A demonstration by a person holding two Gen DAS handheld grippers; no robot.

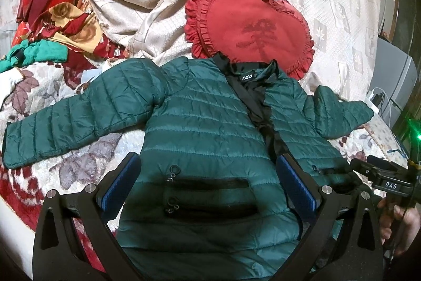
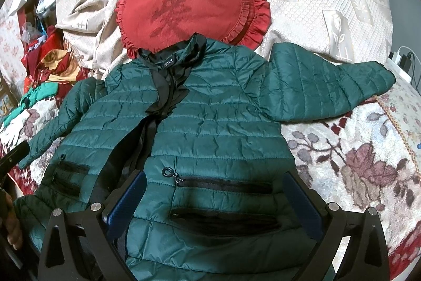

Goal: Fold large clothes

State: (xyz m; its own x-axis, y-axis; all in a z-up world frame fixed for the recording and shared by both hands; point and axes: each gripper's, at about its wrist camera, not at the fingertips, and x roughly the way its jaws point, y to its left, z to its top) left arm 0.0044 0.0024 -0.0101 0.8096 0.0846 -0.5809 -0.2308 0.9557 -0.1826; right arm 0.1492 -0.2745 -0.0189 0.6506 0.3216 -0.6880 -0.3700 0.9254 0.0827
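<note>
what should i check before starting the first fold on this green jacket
1. Jacket spread flat, front up: ok.
2. Both sleeves out to the sides: ok; left sleeve, right sleeve.
3. Left gripper jaws open, holding nothing: ok.
4. Right gripper jaws open, holding nothing: ok.
5. Collar clear of clutter: not ok, it overlaps the red heart cushion.
6. Front closed: cannot tell; black lining shows at the neck.
</note>
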